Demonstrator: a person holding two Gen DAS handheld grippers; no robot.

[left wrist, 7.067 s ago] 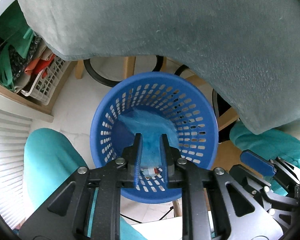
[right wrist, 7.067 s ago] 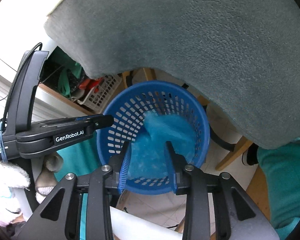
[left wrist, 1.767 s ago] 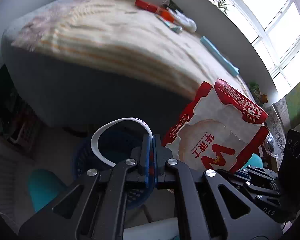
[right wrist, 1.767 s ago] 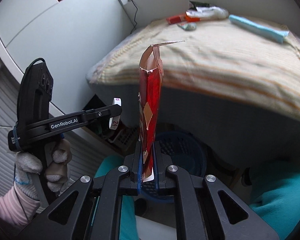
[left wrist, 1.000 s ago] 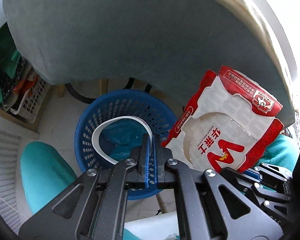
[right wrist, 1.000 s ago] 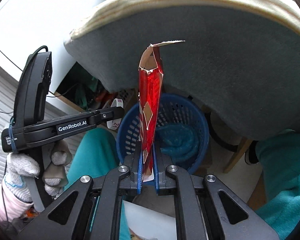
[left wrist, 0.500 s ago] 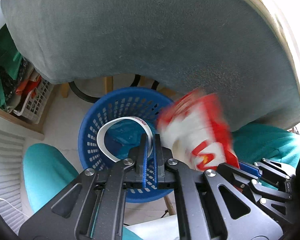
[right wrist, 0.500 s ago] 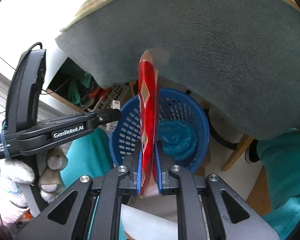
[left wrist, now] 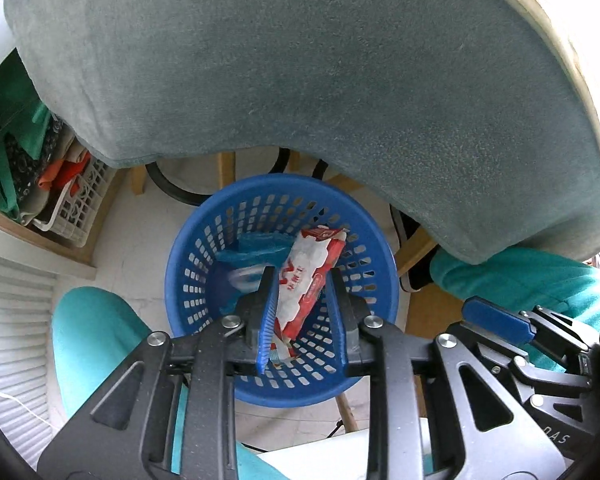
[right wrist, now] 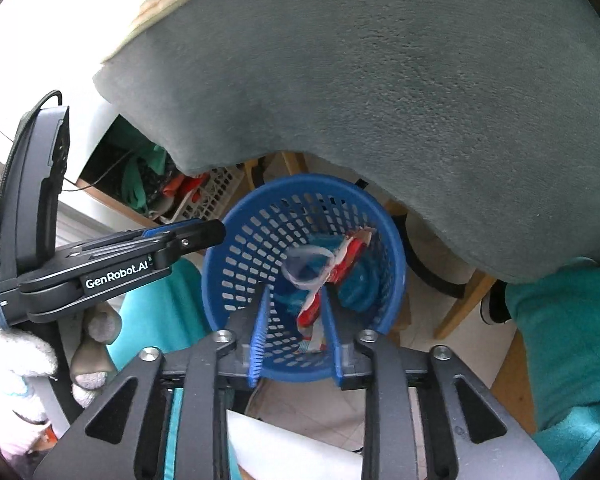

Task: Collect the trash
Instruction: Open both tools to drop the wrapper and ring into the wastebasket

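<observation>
Grey cloth (left wrist: 300, 80): hangs over the table edge, above the basket.
Blue basket (left wrist: 180, 280): on the floor below both claws; holds a blue bag (left wrist: 256, 250), the red-and-white snack wrapper (left wrist: 312, 264) and a white strip (right wrist: 306, 268).
Left claw (left wrist: 302, 316): jaws have just been opening, now apart, nothing gripped.
Right claw (right wrist: 296, 328): likewise just opened, apart, empty.
Status: both pieces dropped in the basket. Whether any trash remains on the table cannot be told.
</observation>
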